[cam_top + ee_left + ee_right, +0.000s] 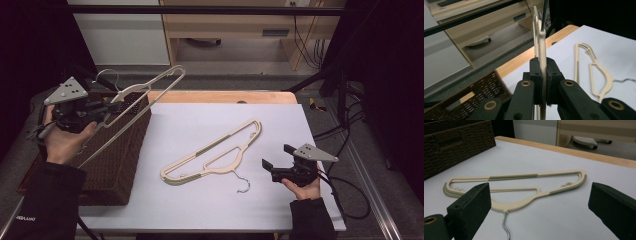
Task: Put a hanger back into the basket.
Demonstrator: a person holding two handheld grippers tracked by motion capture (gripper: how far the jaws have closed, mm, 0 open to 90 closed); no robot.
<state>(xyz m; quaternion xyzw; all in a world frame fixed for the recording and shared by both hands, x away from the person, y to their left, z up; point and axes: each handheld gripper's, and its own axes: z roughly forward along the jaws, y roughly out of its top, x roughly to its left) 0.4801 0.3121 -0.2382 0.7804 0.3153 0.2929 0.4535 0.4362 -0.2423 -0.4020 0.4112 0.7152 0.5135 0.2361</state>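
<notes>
Black jaws of the right gripper (274, 159) are standing spread wide with nothing between them, the hand resting low at the near right of the white table (280, 115). In the right gripper view, those jaws are framing a cream hanger (516, 192) that is lying flat on the white surface just beyond them, its wire hook (506, 226) pointing back toward the gripper. In the high view this flat hanger (215, 152) is lying near the middle of the table, slanting from near left to far right. Farther left, the left gripper (107, 110) is pinching a second hanger (145, 97) tight and holding it up in the air, tilted, over the dark woven basket (117, 165) at the table's left edge. The left gripper view is showing its pads pressed on the held hanger's (542, 62) thin cream edge, with the basket (474, 100) below and the flat hanger (596, 72) off to the right.
</notes>
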